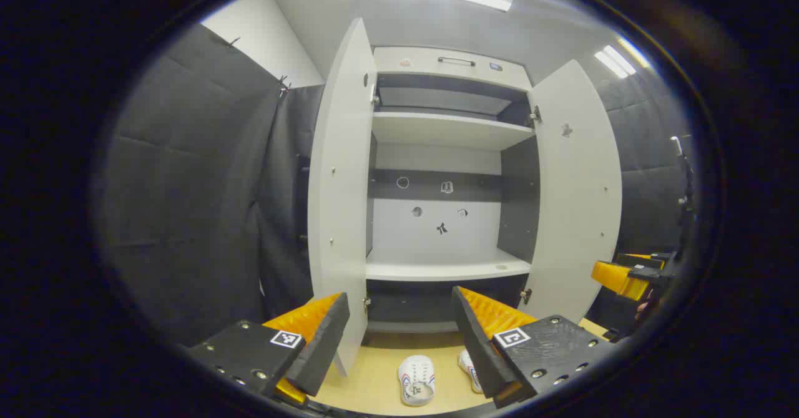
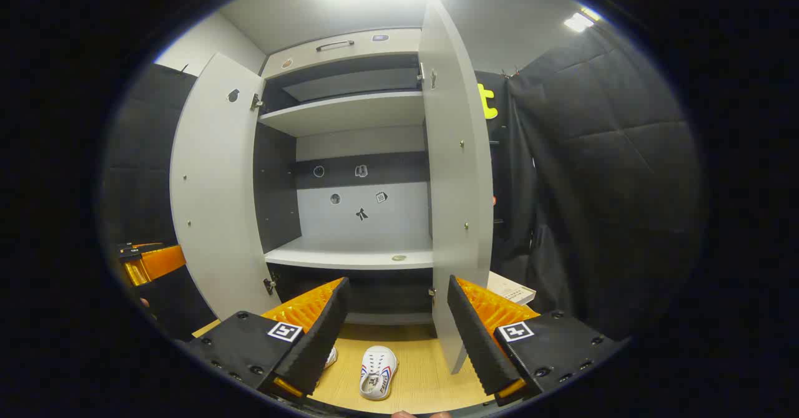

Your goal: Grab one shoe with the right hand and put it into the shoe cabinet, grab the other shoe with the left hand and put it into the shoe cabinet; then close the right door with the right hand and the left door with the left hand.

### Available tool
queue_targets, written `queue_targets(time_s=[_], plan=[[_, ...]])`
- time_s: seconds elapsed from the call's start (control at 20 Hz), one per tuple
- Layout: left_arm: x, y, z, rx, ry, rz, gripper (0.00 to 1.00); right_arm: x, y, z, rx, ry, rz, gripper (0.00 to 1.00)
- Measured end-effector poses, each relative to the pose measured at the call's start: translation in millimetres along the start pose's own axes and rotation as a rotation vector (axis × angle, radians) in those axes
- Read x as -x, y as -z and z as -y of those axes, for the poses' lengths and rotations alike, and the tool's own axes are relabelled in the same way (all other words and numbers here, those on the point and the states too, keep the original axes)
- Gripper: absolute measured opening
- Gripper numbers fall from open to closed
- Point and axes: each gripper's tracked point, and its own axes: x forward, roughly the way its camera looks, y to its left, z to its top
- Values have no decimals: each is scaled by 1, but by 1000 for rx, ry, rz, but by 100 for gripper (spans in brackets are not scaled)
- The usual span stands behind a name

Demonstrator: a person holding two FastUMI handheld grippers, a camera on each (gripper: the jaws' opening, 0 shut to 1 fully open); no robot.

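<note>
Shoes on the floor, cabinet open, nothing picked up yet.

I see both white shoes side by side on the wooden floor before the shoe cabinet [image 2: 349, 174]: the right shoe [image 2: 377, 372] below my right gripper [image 2: 396, 324], the left shoe [image 1: 417, 379] below my left gripper [image 1: 399, 327]. Both grippers hang spread and empty. I'd lower the right one straight down, straddle that shoe across its width, then clear the right door [image 2: 459, 193].

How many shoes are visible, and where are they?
2. Both lie on the wooden floor in front of the open cabinet: one shoe in plain view, the other shoe partly behind the right gripper's finger.
</note>
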Motion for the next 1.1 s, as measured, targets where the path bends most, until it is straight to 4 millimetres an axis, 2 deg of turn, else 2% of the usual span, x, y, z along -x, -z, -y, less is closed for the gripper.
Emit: queue_targets(time_s=[0.35,0.55,0.8,1.1], plan=[[14,21,-19,5,-17,-25,94,-1,10,-14,18,-37,-60,98],[19,26,-15,-3,-15,-22,95,-5,20,-36,49,-84,-95,98],[21,32,-13,-6,-14,-26,94,-10,29,-48,72,-154,-155,98],[13,29,-15,-20,-16,-32,94,-38,42,-53,73,-188,-207,98]])
